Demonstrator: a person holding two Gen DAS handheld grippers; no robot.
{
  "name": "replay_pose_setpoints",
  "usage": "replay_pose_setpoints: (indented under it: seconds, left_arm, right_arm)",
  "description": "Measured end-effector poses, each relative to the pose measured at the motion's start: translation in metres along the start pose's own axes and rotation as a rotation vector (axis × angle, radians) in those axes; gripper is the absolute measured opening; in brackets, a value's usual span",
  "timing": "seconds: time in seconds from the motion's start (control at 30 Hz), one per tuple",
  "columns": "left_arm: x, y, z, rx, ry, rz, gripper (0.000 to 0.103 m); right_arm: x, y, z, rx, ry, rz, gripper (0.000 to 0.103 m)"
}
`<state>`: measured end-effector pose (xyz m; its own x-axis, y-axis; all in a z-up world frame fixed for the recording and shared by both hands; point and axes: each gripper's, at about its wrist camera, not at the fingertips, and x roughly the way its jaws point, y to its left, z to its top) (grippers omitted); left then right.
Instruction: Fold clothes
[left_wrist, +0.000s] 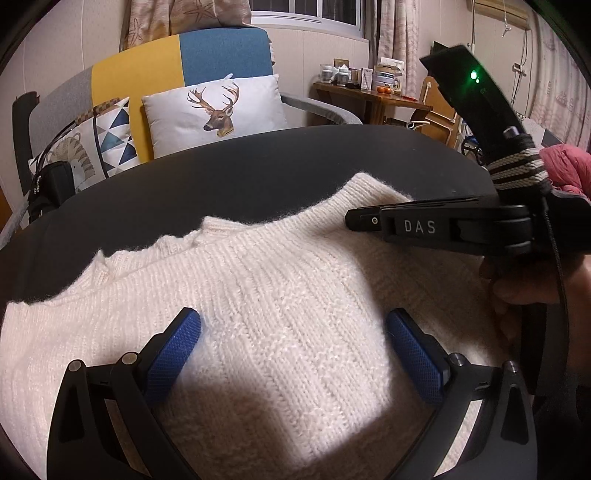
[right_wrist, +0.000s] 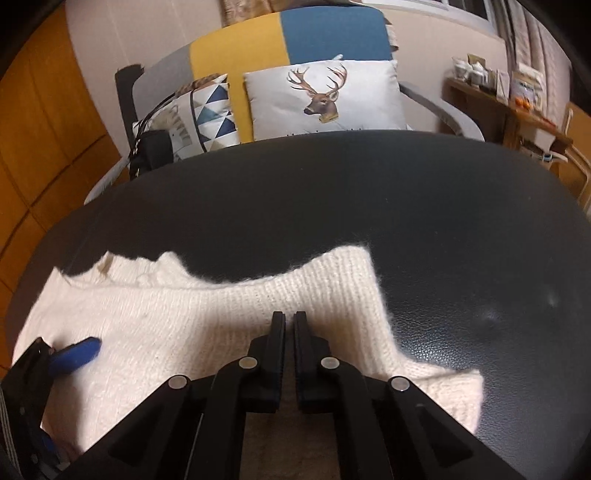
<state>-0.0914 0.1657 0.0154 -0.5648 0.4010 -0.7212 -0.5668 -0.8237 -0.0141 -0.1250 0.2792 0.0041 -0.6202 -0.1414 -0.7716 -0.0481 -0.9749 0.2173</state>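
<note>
**Cream sweater spread on a dark table, one gripper wide, one closed**

Blue-padded fingers (left_wrist: 175, 350) of the left gripper (left_wrist: 293, 354) stand wide apart over the middle of the sweater (left_wrist: 280, 295), with nothing pinched between them. The right gripper (right_wrist: 290, 321) has its two black fingers drawn together, only a thin slit between them; no knit can be seen caught in that slit. It hangs over the right part of the sweater, and in the left wrist view it reaches in from the right, side-on, above the far right shoulder area.

A hand (left_wrist: 532, 284) grips the right gripper's handle at the right edge of that view.

The sweater lies flat on the dark table (right_wrist: 443, 221), ribbed neckline along its far edge, one part trailing toward the near right.

Beyond the table's far edge stands a sofa (right_wrist: 317, 33) in yellow, blue and grey, with a deer cushion (right_wrist: 325, 96) and a triangle-patterned cushion (right_wrist: 214, 110). A black bag (left_wrist: 51, 188) sits at the sofa's left end. Far right, a wooden side table (left_wrist: 369, 96) holds small items.
</note>
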Motion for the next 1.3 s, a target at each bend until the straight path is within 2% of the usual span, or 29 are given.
replay_pose_setpoints:
  seconds: [0.13,0.23,0.33,0.47,0.5,0.57,0.63,0.7,0.77,0.83,1.0,1.07,1.13,1.3]
  left_arm:
    - [-0.006,0.001,0.004,0.003,0.013,0.01,0.102]
    - [-0.034,0.014,0.007,0.012,-0.05,0.09,0.101]
    - [-0.065,0.051,0.004,-0.009,-0.121,0.148,0.101]
    - [-0.081,0.121,-0.017,-0.136,-0.112,0.218,0.1]
    - [-0.081,0.139,-0.025,-0.182,-0.099,0.224,0.095]
    - [-0.072,0.172,-0.04,-0.275,-0.035,0.219,0.052]
    - [-0.061,0.195,-0.054,-0.342,0.024,0.21,0.022]
    - [-0.054,0.206,-0.063,-0.36,0.039,0.197,0.022]
    - [-0.053,0.206,-0.068,-0.335,0.026,0.201,0.017]
    - [-0.05,0.203,-0.071,-0.306,0.021,0.209,0.016]
    - [-0.049,0.21,-0.079,-0.329,-0.001,0.204,0.017]
    - [-0.052,0.208,-0.08,-0.33,-0.009,0.205,0.017]
    - [-0.051,0.208,-0.08,-0.333,-0.013,0.208,0.018]
    - [-0.051,0.207,-0.08,-0.335,-0.019,0.216,0.018]
  right_arm:
    - [0.001,-0.003,0.001,0.005,-0.001,0.011,0.001]
    - [0.0,-0.006,-0.001,0.018,-0.005,0.025,0.001]
    - [0.001,-0.005,-0.002,0.014,-0.005,0.018,0.001]
    - [-0.003,0.0,-0.001,0.014,0.003,0.003,0.003]
    - [-0.005,0.001,0.0,0.032,0.0,0.003,0.005]
    - [-0.016,0.009,0.002,0.078,-0.03,0.014,0.012]
    - [-0.03,0.03,0.002,0.064,-0.083,0.07,0.015]
    - [-0.043,0.052,0.001,0.049,-0.135,0.126,0.015]
    - [-0.049,0.083,-0.001,-0.021,-0.154,0.188,0.015]
    - [-0.045,0.118,-0.005,-0.115,-0.133,0.24,0.015]
    - [-0.012,0.196,-0.021,-0.315,-0.037,0.358,0.014]
    - [0.005,0.215,-0.034,-0.386,0.037,0.371,0.012]
    - [0.024,0.229,-0.046,-0.439,0.101,0.349,0.012]
    - [0.046,0.224,-0.037,-0.378,0.118,0.327,0.005]
